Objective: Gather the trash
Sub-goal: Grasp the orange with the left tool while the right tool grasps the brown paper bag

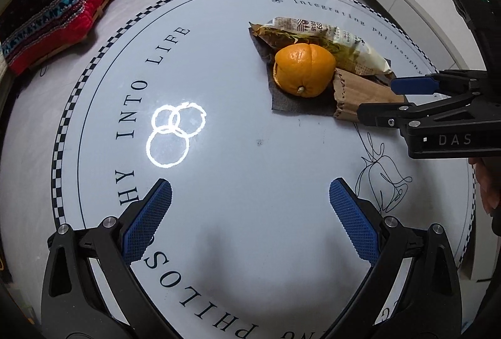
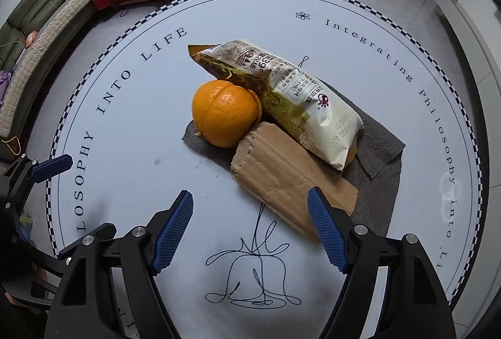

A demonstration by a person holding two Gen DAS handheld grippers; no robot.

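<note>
A heap of trash is seen on a grey felt sheet (image 2: pixel 380 179) on the round white table (image 2: pixel 131 157). In the right wrist view the snack wrapper (image 2: pixel 291 94) is laid with its long axis from far left to near right, its sealed end pointing far left. The piece of brown corrugated cardboard (image 2: pixel 281 179) is stretched the same way, just nearer, with the wrapper overlapping its far edge. The orange peel (image 2: pixel 224 116), a hollow shell, is touched by both on their left.

The right gripper (image 2: pixel 250 232) is held spread wide and empty above the table; the near end of the cardboard is seen beside its right finger. The left gripper (image 1: pixel 250 220) is likewise spread and empty, over bare table, with the heap well away to its far right.
</note>
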